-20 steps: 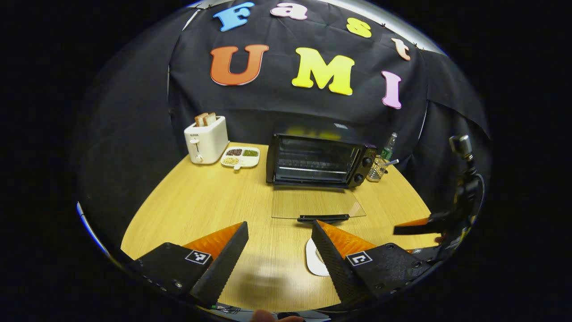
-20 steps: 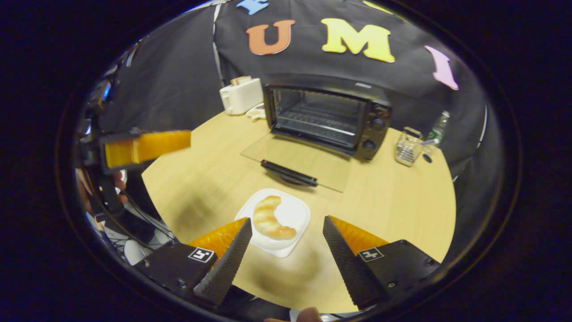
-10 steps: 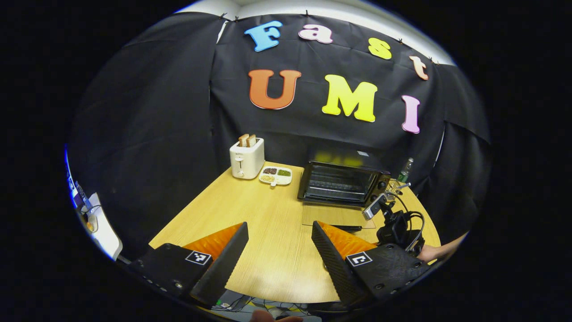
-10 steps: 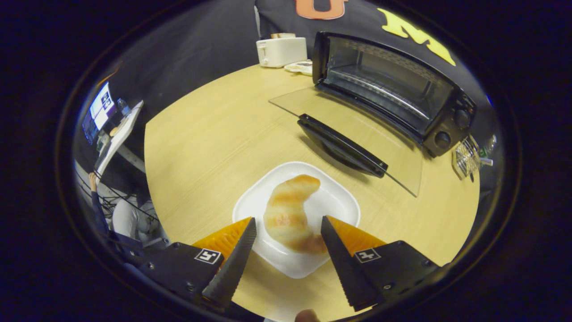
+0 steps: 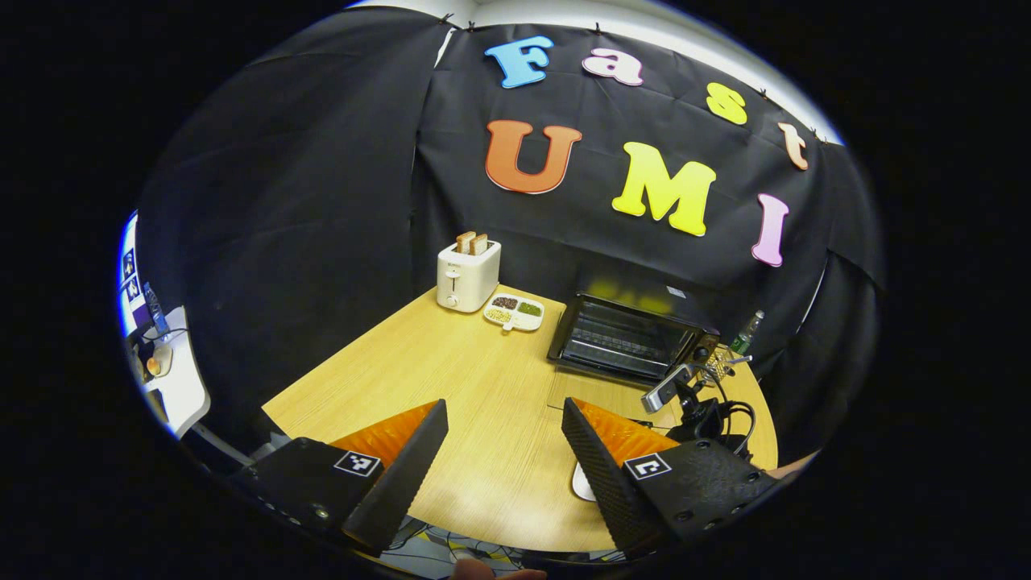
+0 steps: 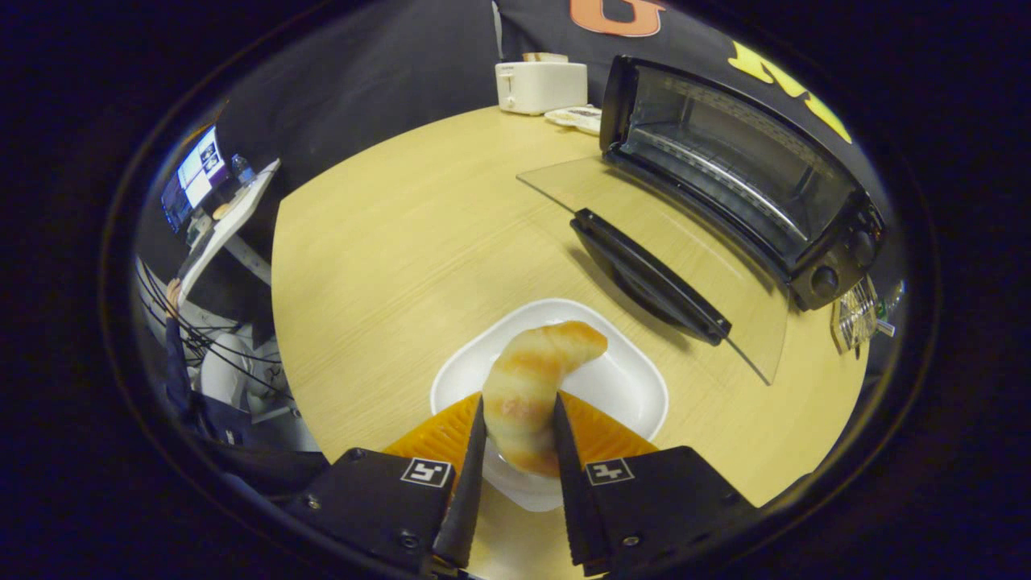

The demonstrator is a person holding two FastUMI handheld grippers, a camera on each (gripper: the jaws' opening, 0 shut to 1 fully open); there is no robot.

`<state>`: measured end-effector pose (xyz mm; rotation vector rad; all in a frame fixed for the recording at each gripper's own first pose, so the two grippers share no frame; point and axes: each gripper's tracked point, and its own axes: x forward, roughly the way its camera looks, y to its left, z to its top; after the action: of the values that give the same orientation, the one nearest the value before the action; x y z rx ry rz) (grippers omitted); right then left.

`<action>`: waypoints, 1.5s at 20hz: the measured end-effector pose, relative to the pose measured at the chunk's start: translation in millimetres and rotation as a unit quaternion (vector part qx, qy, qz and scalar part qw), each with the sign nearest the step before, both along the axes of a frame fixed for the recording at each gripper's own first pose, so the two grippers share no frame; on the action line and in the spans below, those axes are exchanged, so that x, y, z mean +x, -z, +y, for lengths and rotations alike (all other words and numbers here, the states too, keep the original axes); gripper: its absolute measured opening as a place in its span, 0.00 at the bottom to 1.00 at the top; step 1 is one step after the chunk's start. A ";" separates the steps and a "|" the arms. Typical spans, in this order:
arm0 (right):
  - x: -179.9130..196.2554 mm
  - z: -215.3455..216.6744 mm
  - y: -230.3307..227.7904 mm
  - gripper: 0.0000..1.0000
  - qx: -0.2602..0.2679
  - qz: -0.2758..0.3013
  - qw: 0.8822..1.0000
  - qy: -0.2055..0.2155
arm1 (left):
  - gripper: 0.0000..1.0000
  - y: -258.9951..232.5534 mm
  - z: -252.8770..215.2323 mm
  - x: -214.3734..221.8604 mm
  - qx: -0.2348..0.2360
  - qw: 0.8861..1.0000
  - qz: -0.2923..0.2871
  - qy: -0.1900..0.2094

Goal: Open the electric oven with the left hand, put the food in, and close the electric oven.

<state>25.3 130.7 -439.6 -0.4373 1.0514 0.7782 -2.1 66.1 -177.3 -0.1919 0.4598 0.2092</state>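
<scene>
Round light-wood table (image 6: 387, 242) carries the black electric oven (image 6: 749, 177), its glass door (image 6: 668, 242) dropped flat. White square plate (image 6: 628, 387) sits near the door's handle. My right gripper (image 6: 517, 435) has both fingers pressed on the golden croissant (image 6: 532, 379) over the plate. My left gripper (image 5: 503, 435) hangs wide apart, holding 0 items.

**Two wedge-fingered handheld grippers**

The left gripper (image 5: 503, 411) has two tapering wedge fingers with ribbed inner faces, set on matte black blocks fixed with small screws. Each block bears a square black-and-white marker. The right gripper (image 6: 515, 423) is built alike, with a marker on each block; seen from the left gripper view, black cables loop around its camera mount.
</scene>
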 end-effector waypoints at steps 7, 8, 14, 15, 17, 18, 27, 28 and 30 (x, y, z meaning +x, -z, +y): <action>82.1 -6.1 -87.2 0.41 0.047 -0.107 0.992 0.044 | 0.94 -6.1 -20.9 26.4 -0.001 1.000 -0.011 0.025; 96.0 -7.2 -93.5 0.41 0.050 -0.121 0.990 0.047 | 0.94 -5.4 -23.4 28.8 -0.003 1.000 -0.010 0.026; 176.2 -26.2 -106.1 0.44 0.062 -0.183 0.977 0.088 | 0.94 -1.2 -31.1 46.1 0.003 1.000 0.003 0.020; 186.9 -26.1 -102.2 0.43 0.065 -0.188 0.975 0.100 | 0.94 -0.3 -34.0 48.7 0.002 1.000 0.006 0.019; 211.0 -24.6 -94.4 0.41 0.071 -0.200 0.969 0.123 | 0.94 -1.3 -40.7 53.5 0.002 1.000 0.012 0.023; 223.2 -22.8 -91.6 0.43 0.072 -0.209 0.966 0.131 | 0.94 -1.6 -43.5 56.0 0.004 1.000 0.015 0.027; 311.5 -6.1 -73.4 0.41 0.087 -0.251 0.949 0.169 | 0.94 9.7 -60.9 70.5 0.011 0.999 0.041 0.031; 319.7 -5.6 -74.5 0.42 0.090 -0.254 0.947 0.174 | 0.94 11.3 -61.3 70.8 0.012 0.999 0.043 0.029; 332.3 -3.3 -74.0 0.41 0.093 -0.262 0.943 0.181 | 0.94 13.1 -62.3 70.4 0.012 0.999 0.046 0.025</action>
<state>357.6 127.4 -365.6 -0.2553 0.5278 0.3913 68.3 3.9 -190.4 -0.1472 0.5532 0.1756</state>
